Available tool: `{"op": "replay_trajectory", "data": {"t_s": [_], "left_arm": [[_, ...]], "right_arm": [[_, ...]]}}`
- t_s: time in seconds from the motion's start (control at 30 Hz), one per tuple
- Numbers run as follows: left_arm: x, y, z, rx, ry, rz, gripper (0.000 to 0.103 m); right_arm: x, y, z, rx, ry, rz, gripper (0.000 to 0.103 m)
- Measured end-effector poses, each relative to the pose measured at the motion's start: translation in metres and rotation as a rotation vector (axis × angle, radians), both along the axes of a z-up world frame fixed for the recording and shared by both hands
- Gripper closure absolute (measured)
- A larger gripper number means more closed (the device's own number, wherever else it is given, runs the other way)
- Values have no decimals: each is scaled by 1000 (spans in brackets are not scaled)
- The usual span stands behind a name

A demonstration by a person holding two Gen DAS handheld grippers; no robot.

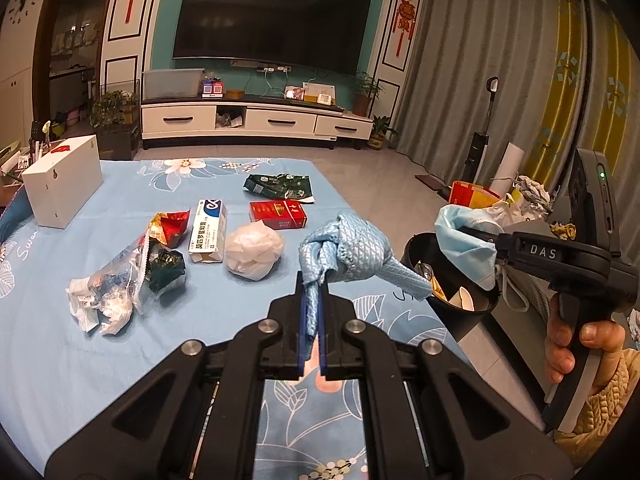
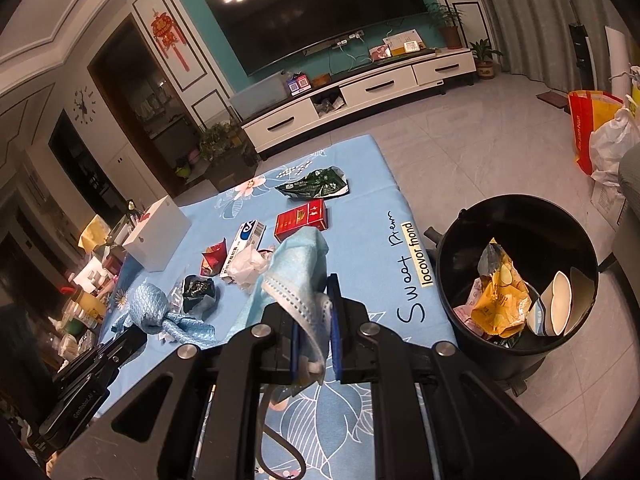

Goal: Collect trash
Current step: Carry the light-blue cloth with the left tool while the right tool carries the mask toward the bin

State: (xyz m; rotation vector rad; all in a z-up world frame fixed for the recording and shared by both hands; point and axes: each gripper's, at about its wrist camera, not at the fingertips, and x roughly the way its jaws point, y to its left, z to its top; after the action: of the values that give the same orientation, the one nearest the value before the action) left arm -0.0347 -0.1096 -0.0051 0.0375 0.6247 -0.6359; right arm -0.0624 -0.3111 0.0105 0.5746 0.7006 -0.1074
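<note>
My left gripper (image 1: 313, 282) is shut on a bunched blue quilted cloth (image 1: 348, 252), held above the table's right part. In the right wrist view the same cloth (image 2: 156, 312) hangs at the left. My right gripper (image 2: 316, 286) is shut on a light blue face mask (image 2: 304, 268), whose ear loop dangles below the jaws. From the left wrist view, the right gripper (image 1: 470, 234) holds the mask (image 1: 464, 240) over the black bin (image 1: 416, 244). The bin (image 2: 448, 248) stands on the floor beside the table and holds a yellow wrapper (image 2: 498, 300) and a white cup (image 2: 560, 300).
On the blue floral tablecloth (image 1: 200, 360) lie a red cigarette box (image 1: 278, 214), a green wrapper (image 1: 278, 186), an ointment box (image 1: 208, 232), a white crumpled wad (image 1: 254, 254), foil wrappers (image 1: 170, 228) and a clear bag (image 1: 104, 300). A white box (image 1: 60, 188) stands far left.
</note>
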Motion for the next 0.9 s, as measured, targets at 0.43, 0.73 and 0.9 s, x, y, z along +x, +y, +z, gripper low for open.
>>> {"op": "replay_trajectory", "data": {"t_s": [0.43, 0.73, 0.9], "left_arm": [[3, -8, 4, 0, -11, -17, 98], [7, -16, 4, 1, -15, -31, 98], [10, -21, 5, 3, -13, -36, 98]], "right_arm": [[-2, -8, 0, 5, -2, -21, 90], [-1, -19, -5, 10, 0, -50, 90], [-2, -25, -10, 17, 3, -57, 90]]}}
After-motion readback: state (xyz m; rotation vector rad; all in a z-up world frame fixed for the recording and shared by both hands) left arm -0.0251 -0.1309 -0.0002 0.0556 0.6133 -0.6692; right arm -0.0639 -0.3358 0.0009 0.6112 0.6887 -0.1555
